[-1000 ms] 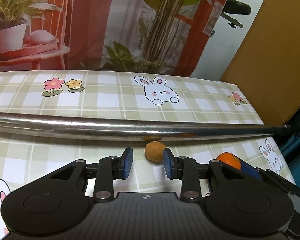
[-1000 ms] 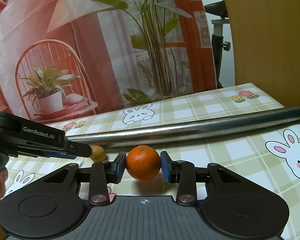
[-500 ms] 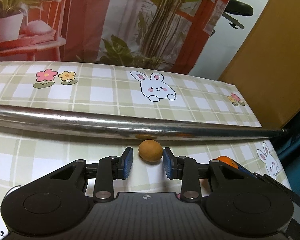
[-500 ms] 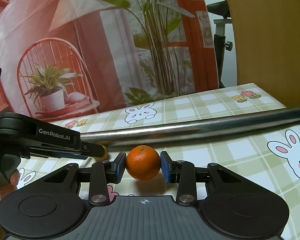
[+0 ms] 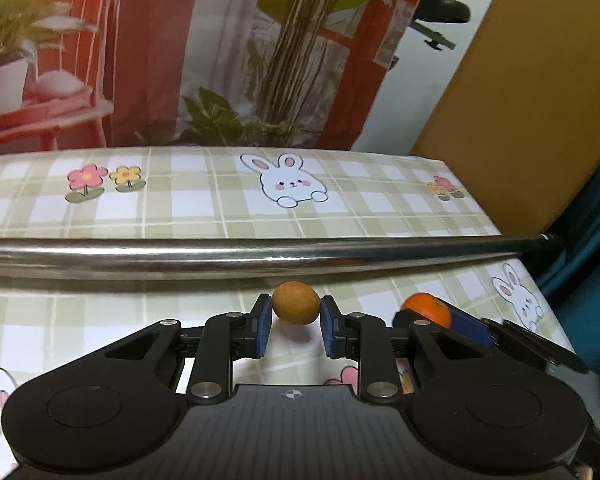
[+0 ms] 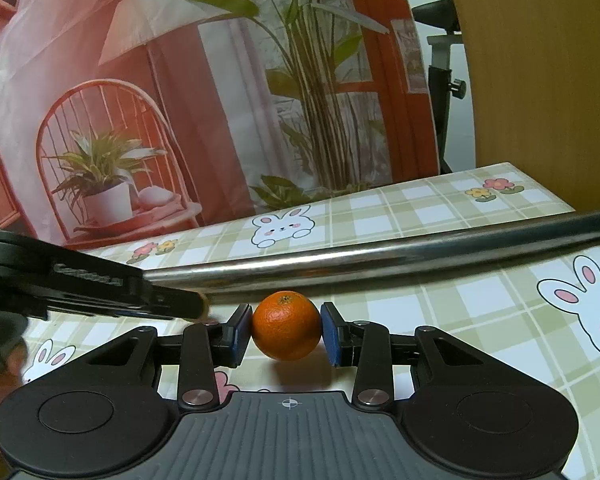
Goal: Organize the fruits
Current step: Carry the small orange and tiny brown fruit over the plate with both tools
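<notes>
In the left wrist view my left gripper (image 5: 295, 322) is shut on a small round brown fruit (image 5: 295, 303), its blue pads touching both sides just above the checked tablecloth. In the right wrist view my right gripper (image 6: 287, 330) is shut on an orange (image 6: 287, 325) and holds it a little above the cloth. The orange also shows in the left wrist view (image 5: 427, 313), to the right, in the right gripper's pads. The left gripper's body (image 6: 80, 284) crosses the left of the right wrist view and hides the brown fruit.
A shiny metal bar (image 5: 260, 254) runs across the table just beyond both fruits; it also shows in the right wrist view (image 6: 380, 256). The cloth (image 5: 204, 200) has rabbit and flower prints. A printed backdrop and a brown board (image 5: 540, 100) stand behind.
The left gripper has moved forward around the brown fruit and closed its pads on it. The right gripper still holds the orange, almost unmoved.
</notes>
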A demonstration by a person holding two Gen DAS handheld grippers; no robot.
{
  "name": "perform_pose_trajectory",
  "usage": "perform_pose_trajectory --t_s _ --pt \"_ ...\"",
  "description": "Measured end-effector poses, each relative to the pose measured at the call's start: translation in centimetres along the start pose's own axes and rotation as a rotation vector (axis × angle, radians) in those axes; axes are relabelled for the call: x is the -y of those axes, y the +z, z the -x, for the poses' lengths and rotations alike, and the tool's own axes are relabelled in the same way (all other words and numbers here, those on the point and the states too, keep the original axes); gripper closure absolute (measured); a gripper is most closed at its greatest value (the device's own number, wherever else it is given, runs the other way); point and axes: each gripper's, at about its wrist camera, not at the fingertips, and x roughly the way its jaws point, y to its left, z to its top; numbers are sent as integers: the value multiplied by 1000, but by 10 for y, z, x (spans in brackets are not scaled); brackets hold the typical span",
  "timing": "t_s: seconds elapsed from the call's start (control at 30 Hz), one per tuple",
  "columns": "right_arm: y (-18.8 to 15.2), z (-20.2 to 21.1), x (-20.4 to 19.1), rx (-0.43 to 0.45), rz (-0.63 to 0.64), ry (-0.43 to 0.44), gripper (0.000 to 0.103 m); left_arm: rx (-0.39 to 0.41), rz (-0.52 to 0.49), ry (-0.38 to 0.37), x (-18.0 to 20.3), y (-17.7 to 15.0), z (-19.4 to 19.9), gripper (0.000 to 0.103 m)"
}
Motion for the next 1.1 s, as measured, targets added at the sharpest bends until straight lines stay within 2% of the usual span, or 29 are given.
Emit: perform_pose_trajectory --t_s 0.33,0.53,0.67,0.87,1.1 --pt "-1 3 1 9 -13 5 69 84 -118 -29 -4 -13 87 76" --pt "1 2 0 -36 -43 -29 69 110 -65 -25 -22 -39 142 76" --pt "-3 8 -8 -78 -71 1 69 124 -34 -2 -38 -59 170 76" --pt "-10 39 -43 -69 -3 70 69 108 16 -10 -53 -83 190 76" --pt "-9 76 -70 -44 29 127 69 65 -40 -66 -35 -97 184 76"
